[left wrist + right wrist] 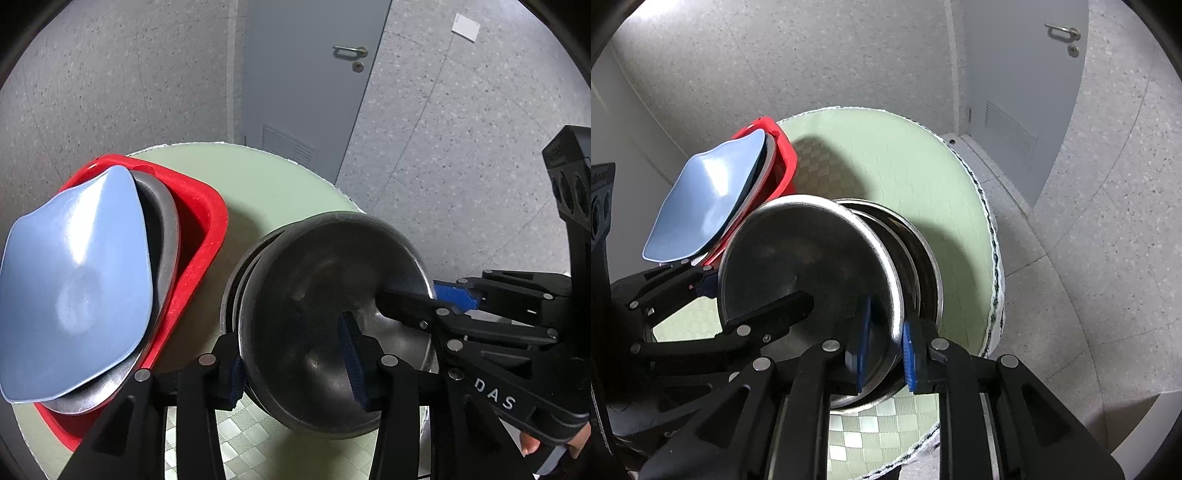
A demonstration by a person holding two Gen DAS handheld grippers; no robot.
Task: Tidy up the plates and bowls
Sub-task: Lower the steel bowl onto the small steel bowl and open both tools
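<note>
Black fingers of the left gripper (295, 363) fill the bottom of the left wrist view, closed over the near rim of a steel bowl (325, 295), one blue pad inside and one outside. At the lower right of that view the right gripper (424, 295) pinches the opposite rim of the same bowl, so both tools hold it, tilted, in the middle of the frame. Under it sit more steel bowls (923, 258) on the round green table (266, 184). Further, at the left, a red bin (207, 221) already keeps a blue plate (77, 273) leaning on a steel plate (166, 236). I judge the sorting is partly done; the bowls remain.
</note>
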